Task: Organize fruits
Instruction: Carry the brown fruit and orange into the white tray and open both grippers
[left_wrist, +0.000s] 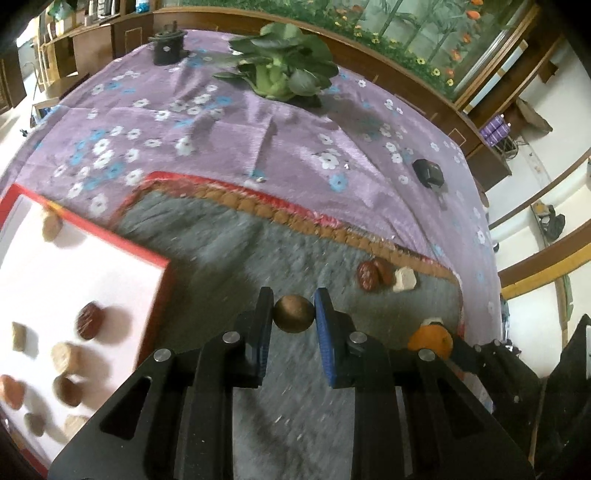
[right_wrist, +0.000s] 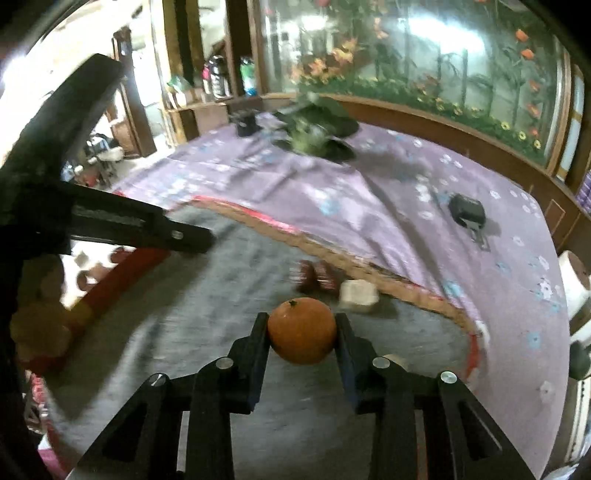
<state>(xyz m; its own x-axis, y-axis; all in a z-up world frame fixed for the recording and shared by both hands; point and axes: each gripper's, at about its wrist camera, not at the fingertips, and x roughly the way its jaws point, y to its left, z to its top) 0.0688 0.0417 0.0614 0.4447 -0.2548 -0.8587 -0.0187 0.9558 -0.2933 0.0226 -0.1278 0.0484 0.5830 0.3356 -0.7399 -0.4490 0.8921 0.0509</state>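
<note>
No text, label, brand, number or sign can be read in either view. The purple cloth with white and blue flowers bears only a printed pattern, and the small black boxy device near its right edge shows no legible marking.

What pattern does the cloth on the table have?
The cloth is purple with white and blue flowers; the left wrist view shows it best.
</note>
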